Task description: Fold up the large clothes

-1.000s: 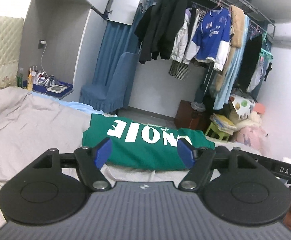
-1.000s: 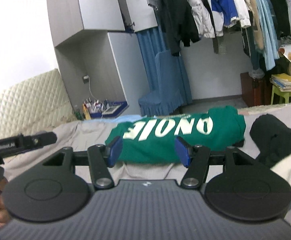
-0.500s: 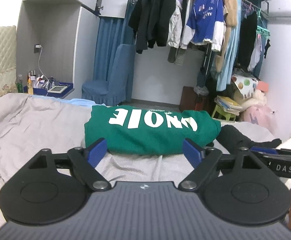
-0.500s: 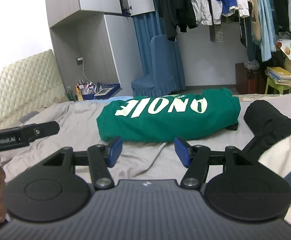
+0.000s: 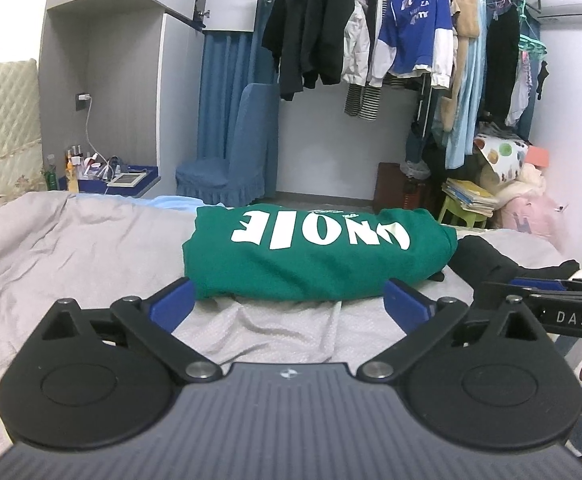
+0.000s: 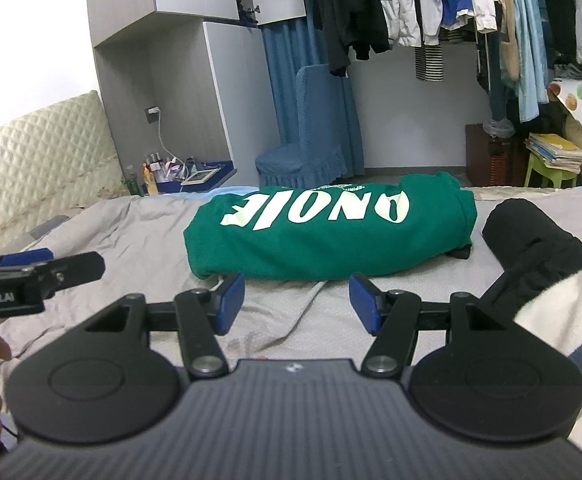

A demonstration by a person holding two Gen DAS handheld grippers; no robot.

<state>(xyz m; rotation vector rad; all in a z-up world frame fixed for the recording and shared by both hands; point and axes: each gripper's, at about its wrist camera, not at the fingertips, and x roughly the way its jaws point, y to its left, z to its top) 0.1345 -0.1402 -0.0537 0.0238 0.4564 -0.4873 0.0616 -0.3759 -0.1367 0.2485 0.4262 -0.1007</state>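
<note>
A green garment (image 5: 315, 260) with white lettering lies folded into a compact bundle on the grey bedspread (image 5: 71, 248); it shows in the right wrist view too (image 6: 331, 236). My left gripper (image 5: 289, 306) hangs just short of its near edge, jaws still opening wide, nothing between them. My right gripper (image 6: 297, 300) sits beside it, also short of the bundle, jaws opening a little with only bedspread showing in the gap. Each gripper's side shows in the other's view: the right one (image 5: 547, 300), the left one (image 6: 31, 272).
A black garment (image 6: 539, 240) lies on the bed right of the green bundle, with white striped cloth (image 6: 563, 320) nearer. Beyond the bed stand a blue covered chair (image 5: 231, 168), a cluttered bedside shelf (image 5: 107, 176), a full clothes rail (image 5: 403, 32) and a padded headboard (image 6: 31, 176).
Both grippers have sunk slightly and levelled, so the green bundle sits higher in each view. The left jaws have spread much wider; the right jaws have spread slightly.
</note>
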